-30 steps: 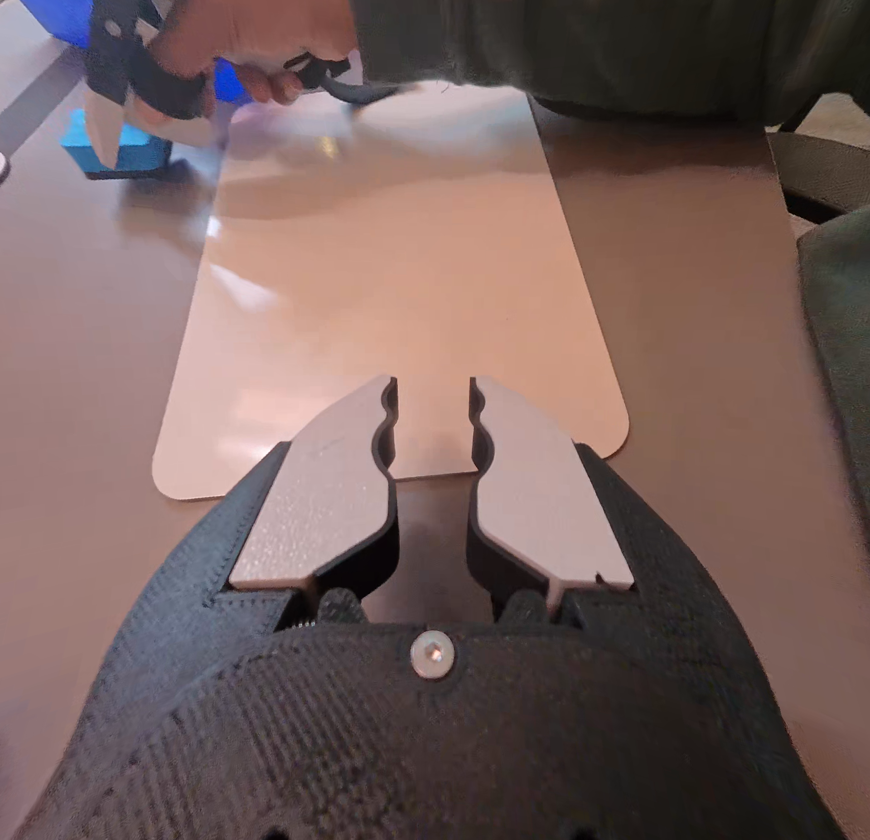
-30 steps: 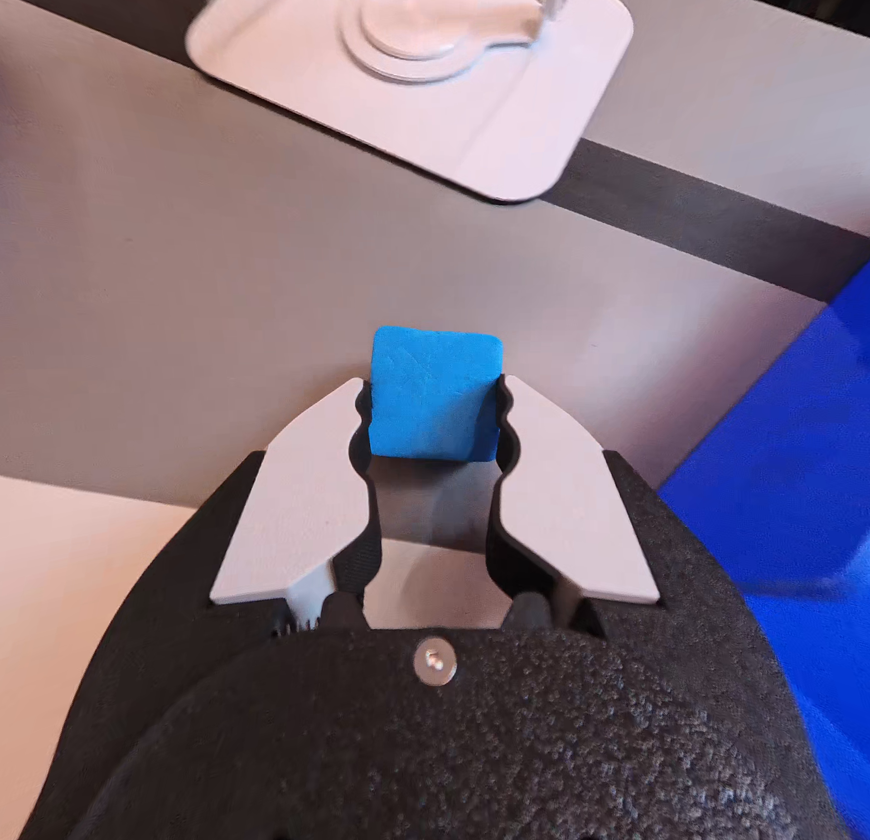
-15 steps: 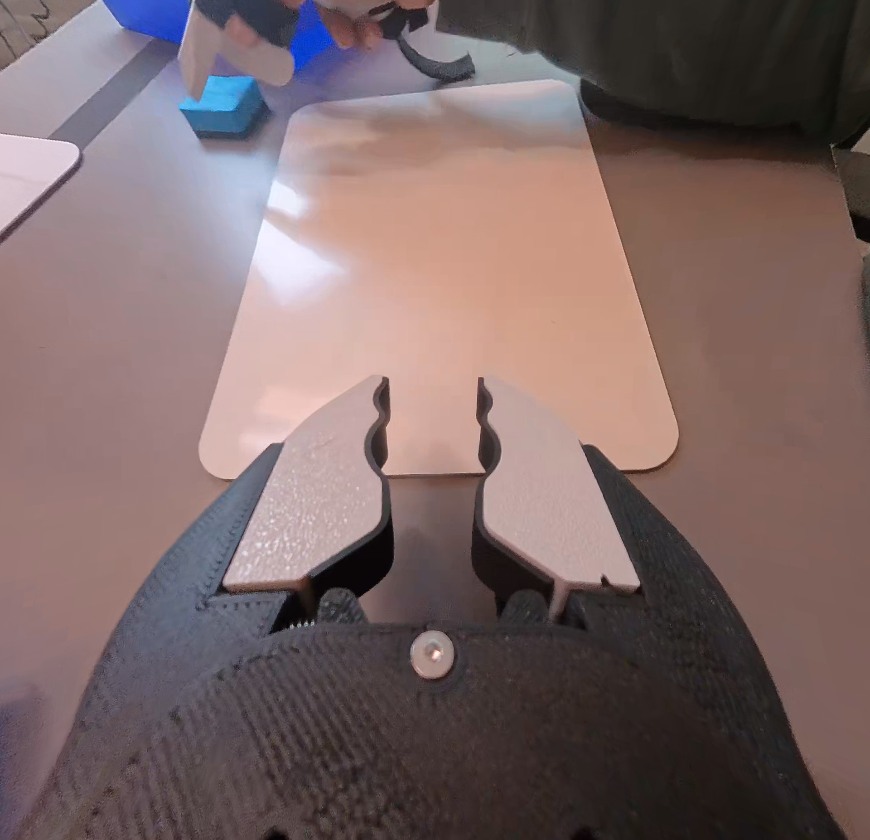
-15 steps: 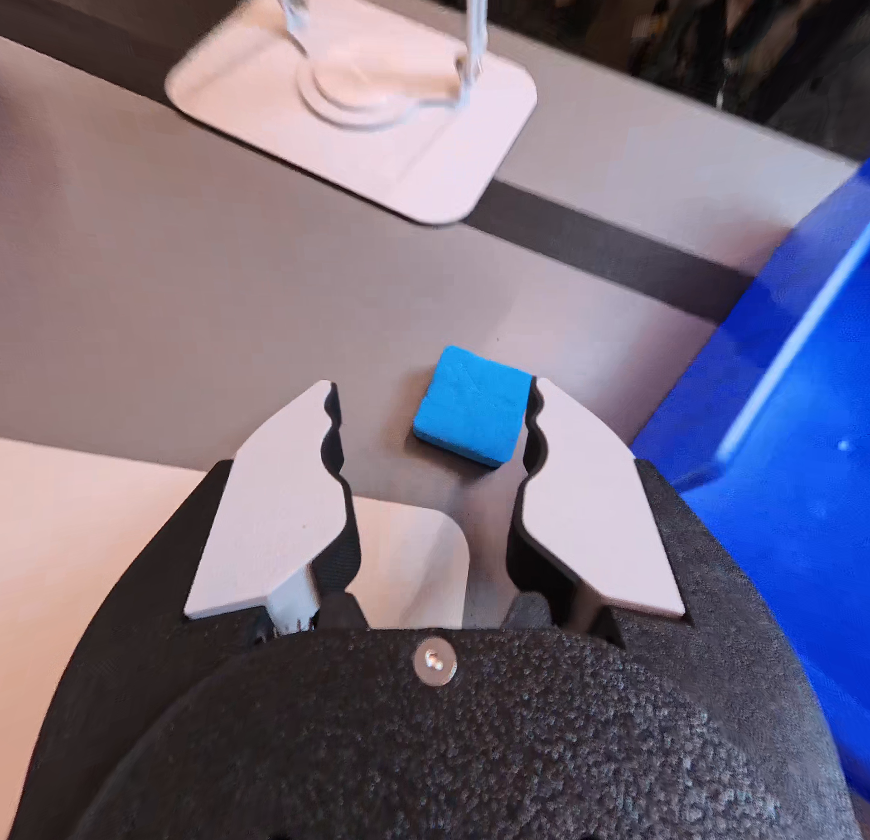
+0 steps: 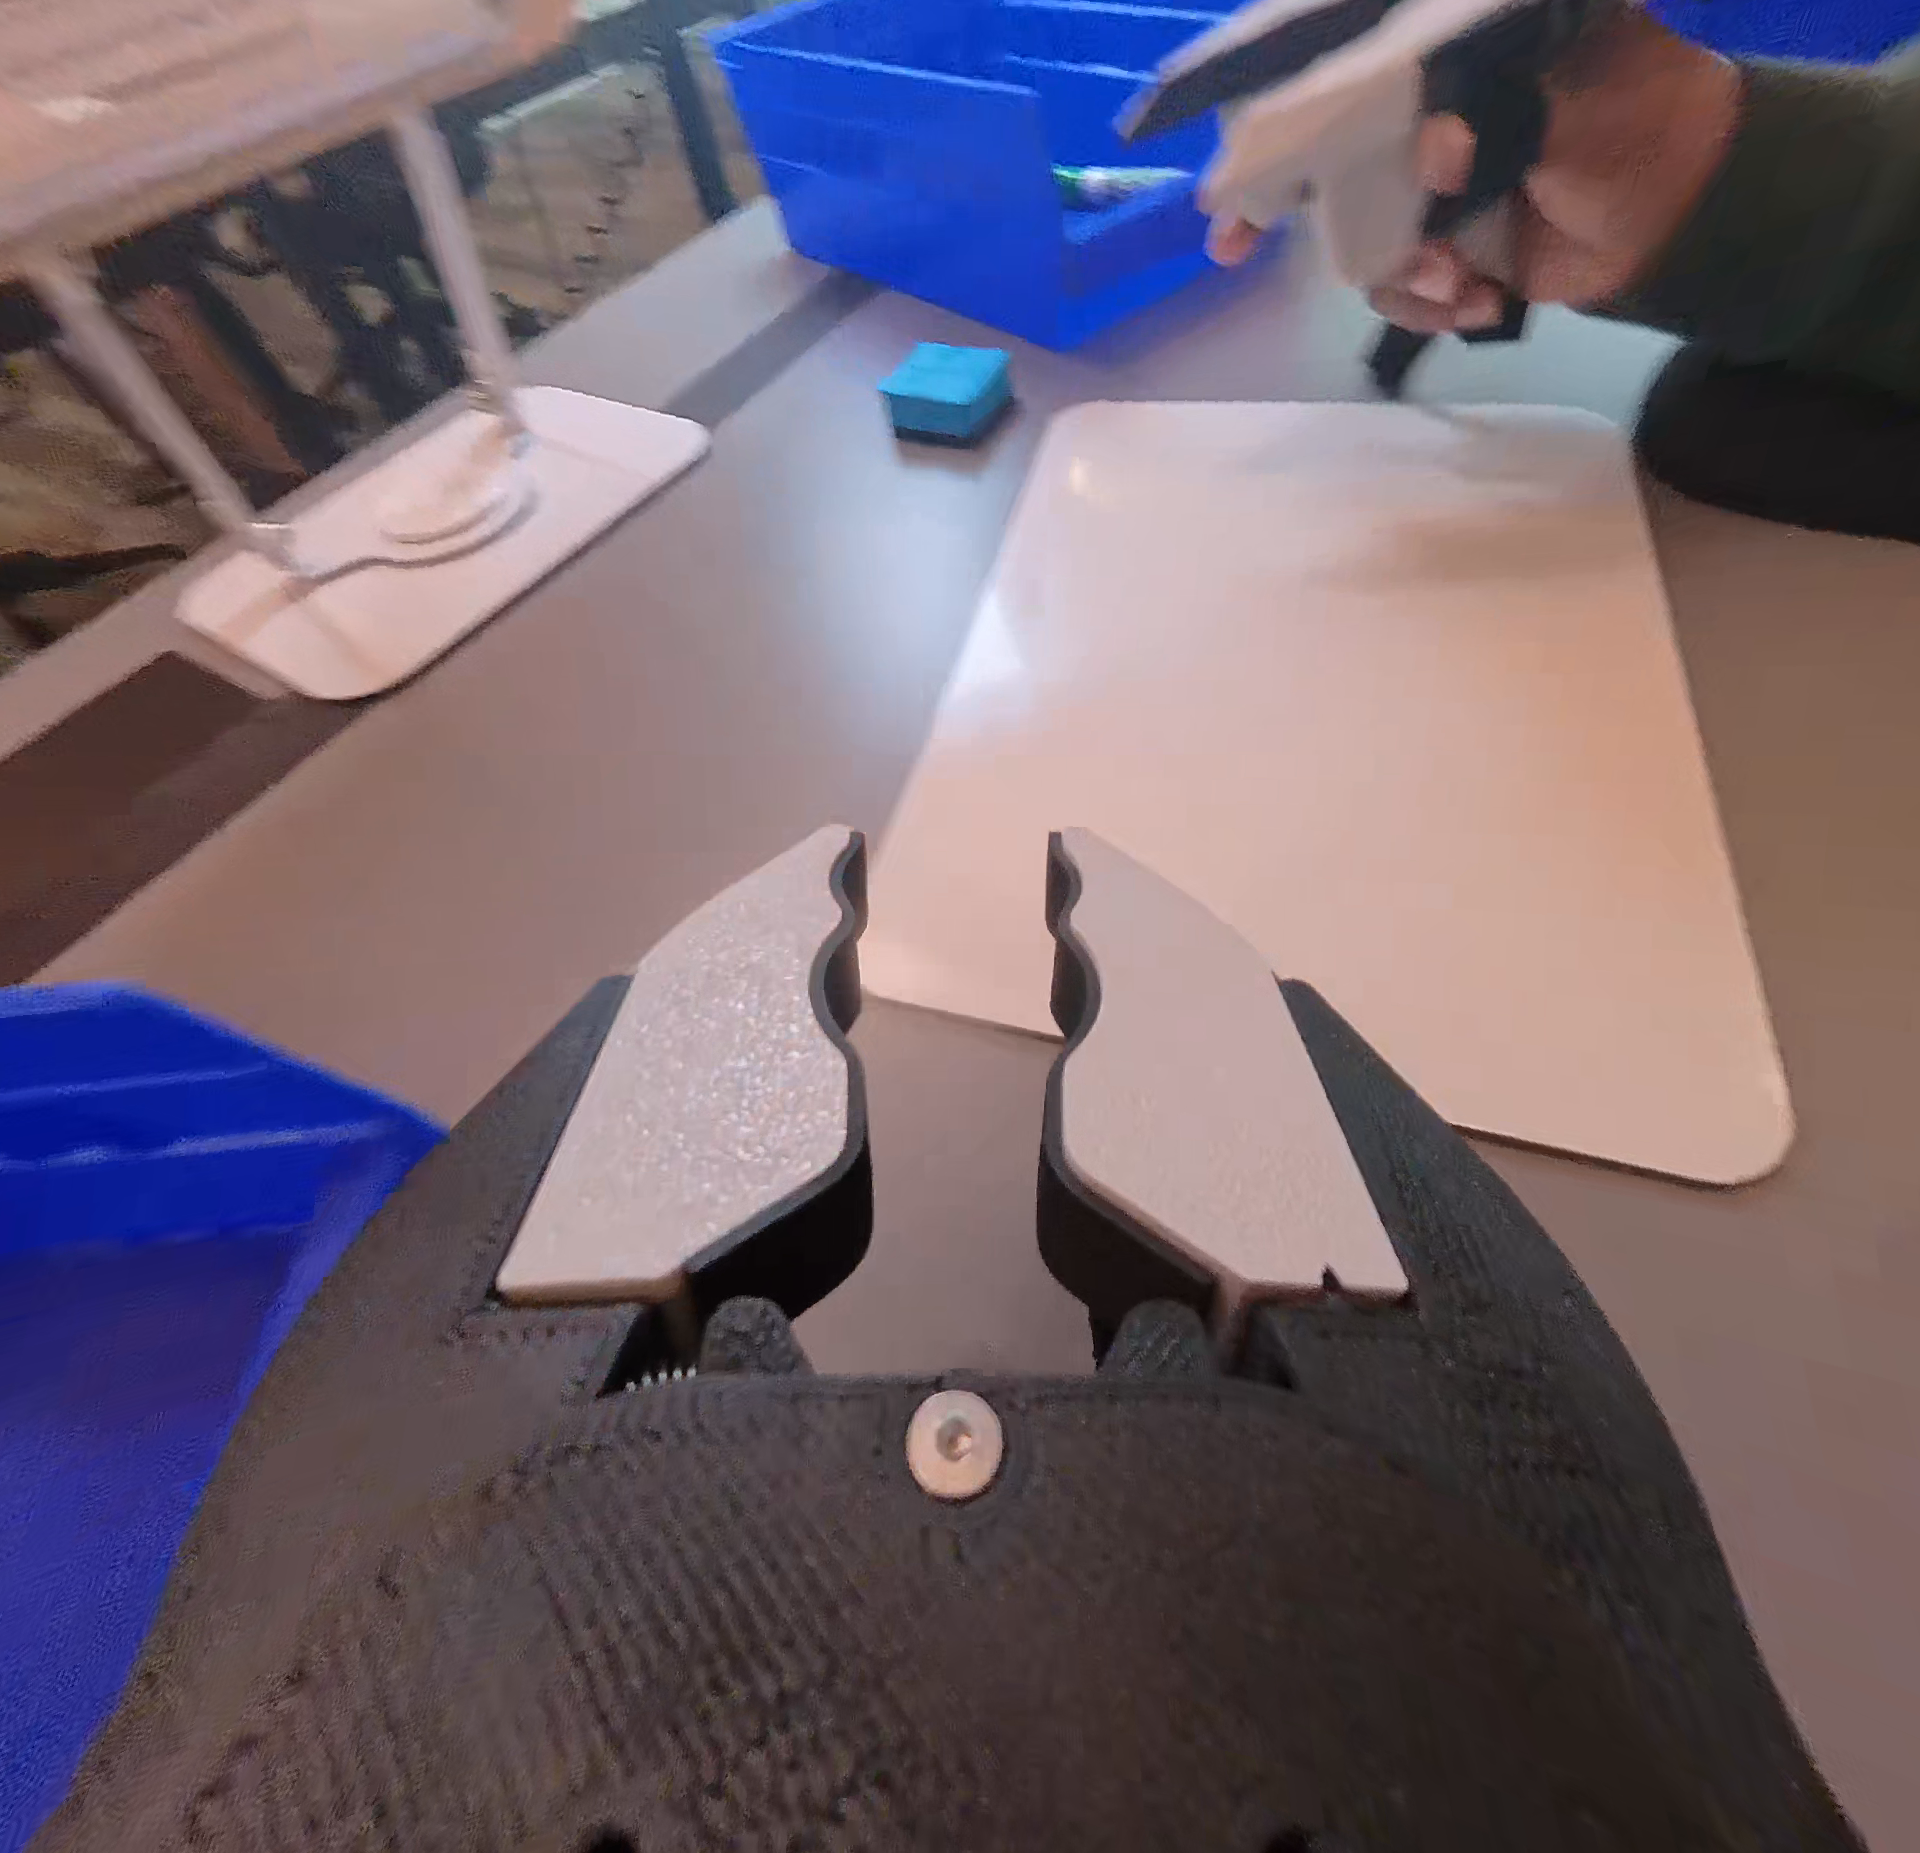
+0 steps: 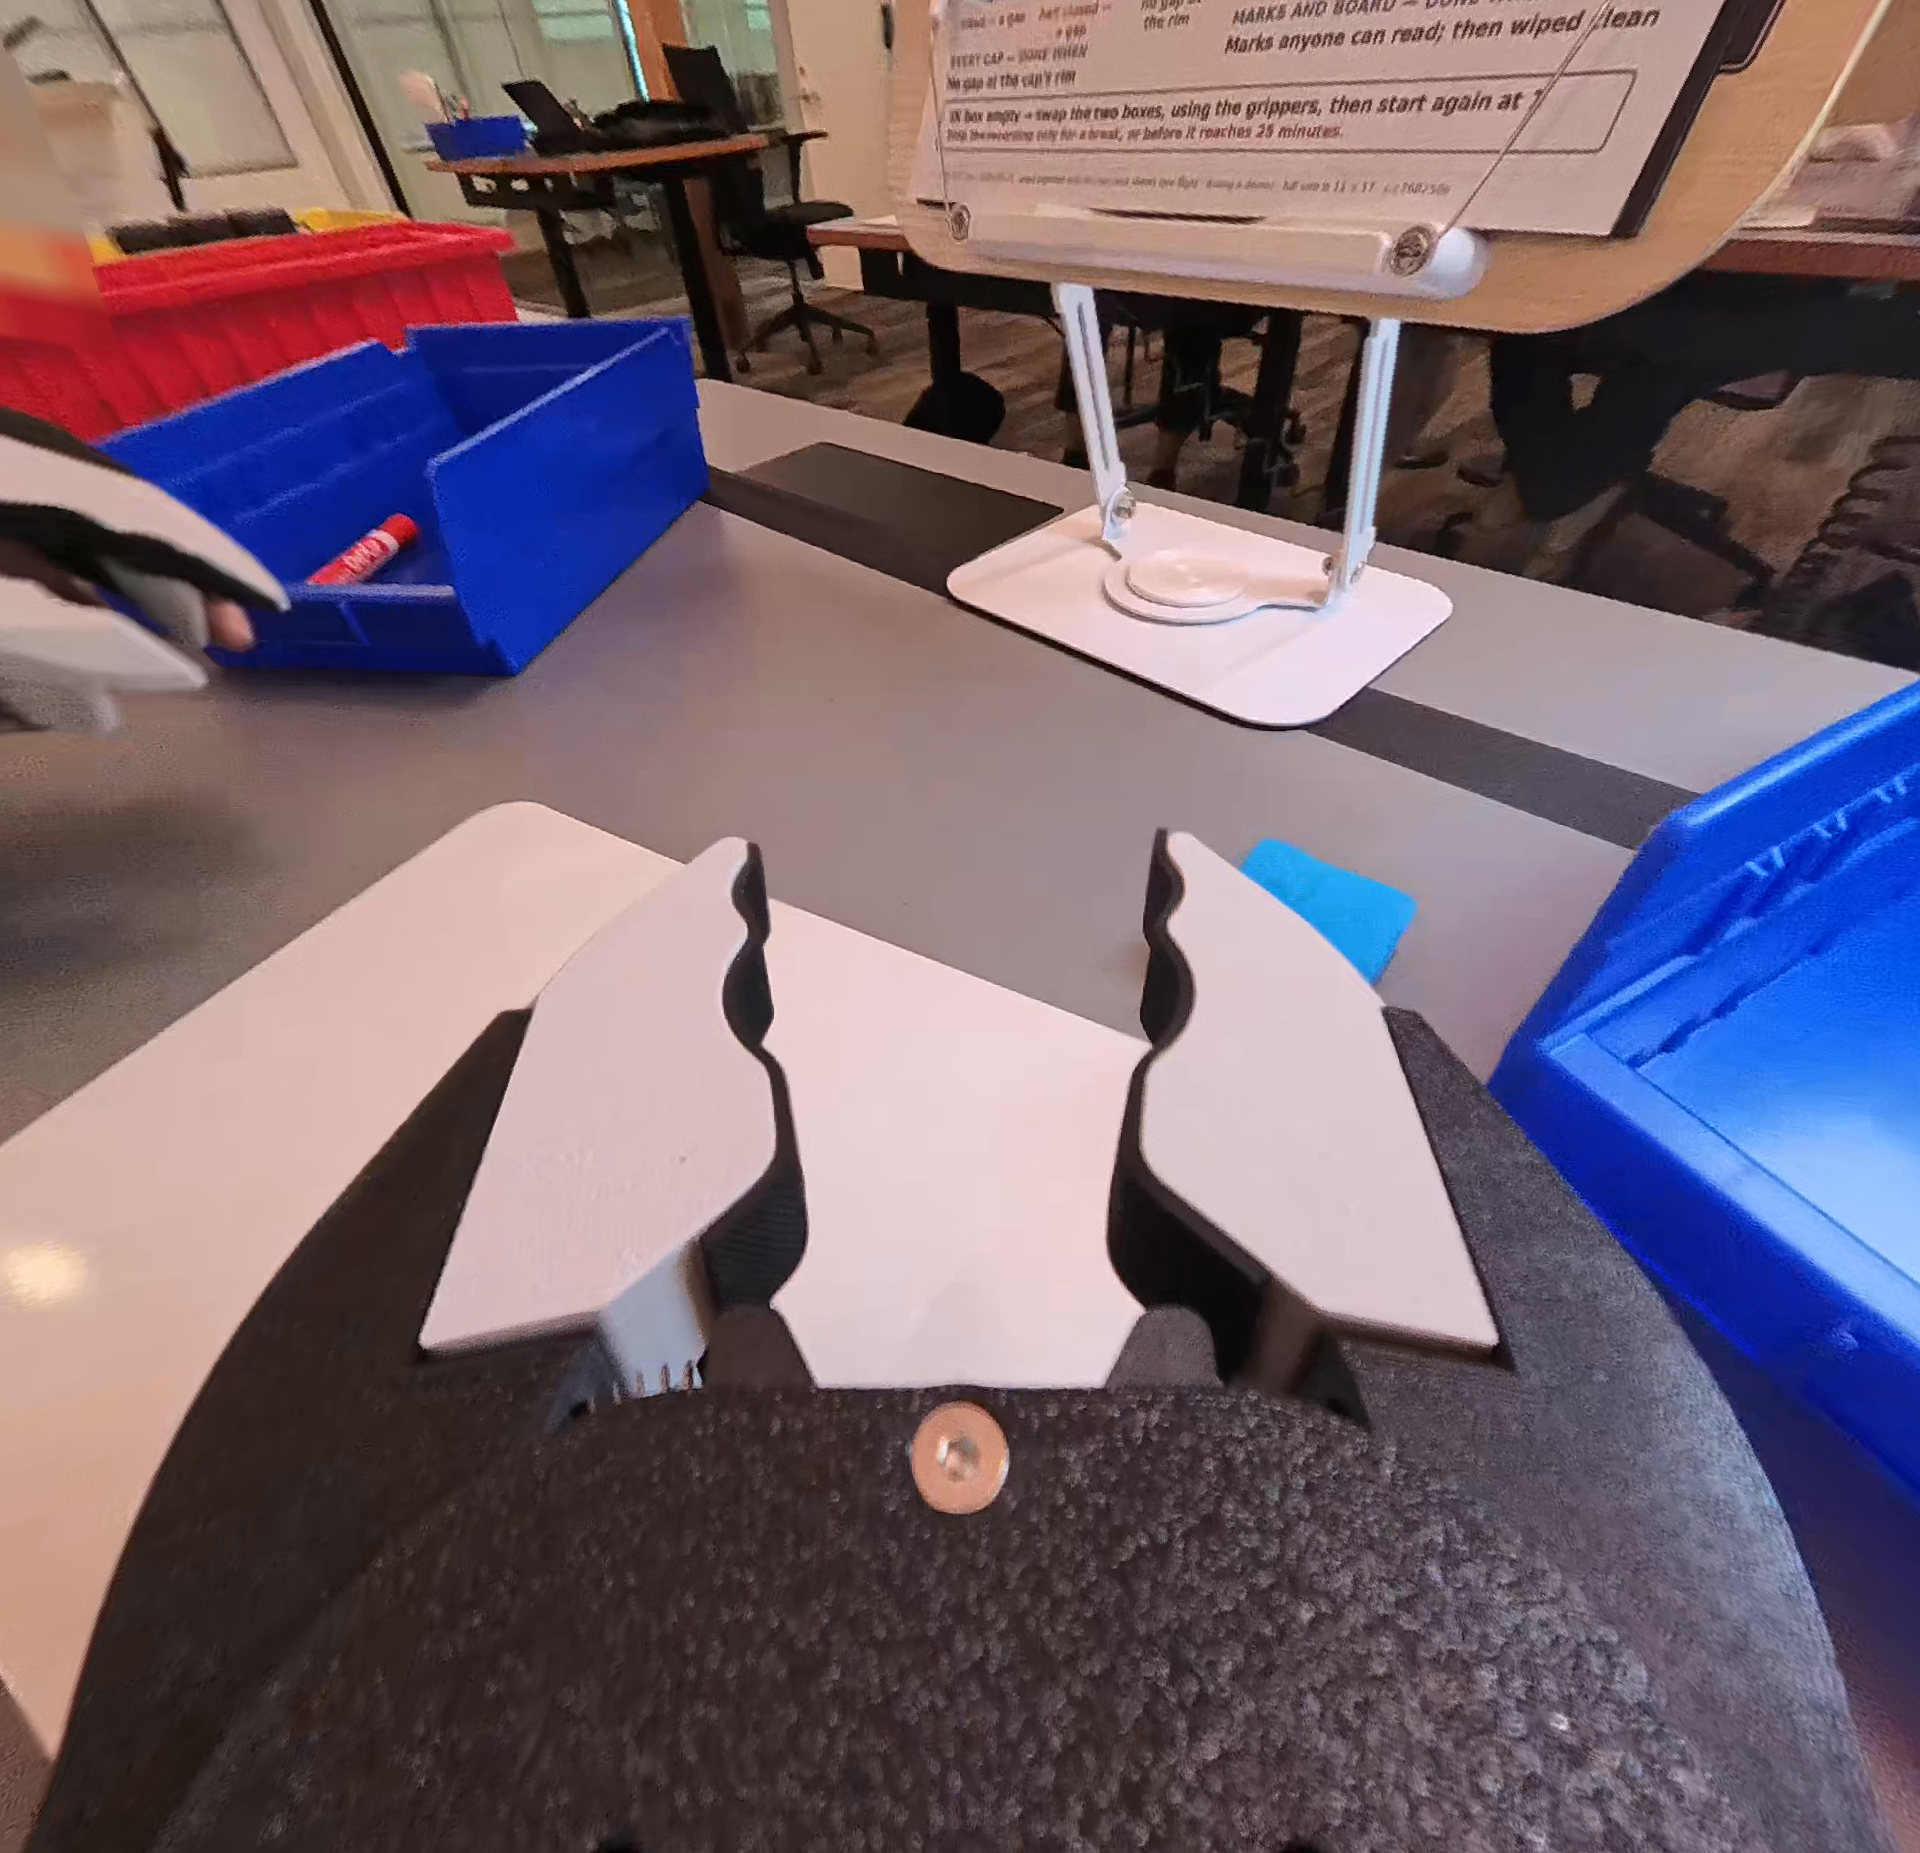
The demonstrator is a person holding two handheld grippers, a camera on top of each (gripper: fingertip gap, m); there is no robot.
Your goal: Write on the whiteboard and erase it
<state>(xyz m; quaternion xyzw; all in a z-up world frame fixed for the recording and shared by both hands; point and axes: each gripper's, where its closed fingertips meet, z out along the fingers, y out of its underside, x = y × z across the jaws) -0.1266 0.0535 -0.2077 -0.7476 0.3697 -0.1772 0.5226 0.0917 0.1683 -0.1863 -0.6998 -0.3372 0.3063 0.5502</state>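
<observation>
The whiteboard (image 5: 1340, 764) is lying clean on the counter (image 5: 644, 764), with the blue eraser (image 5: 945, 390) sitting just past its corner. Both grippers' jaws are apart and holding nothing. Next, someone probably needs the red marker (image 6: 366, 550) from the blue bin (image 6: 499, 494).

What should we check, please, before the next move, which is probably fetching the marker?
1. Whiteboard free of marks: ok.
2. Eraser lying beside the board's far corner, in neither claw: ok.
3. Left claw open and empty: ok.
4. Right claw open and empty: ok.
5. Red marker lying in the blue bin, nothing on top of it: ok.
6. Marker's cap seated: cannot tell.
</observation>
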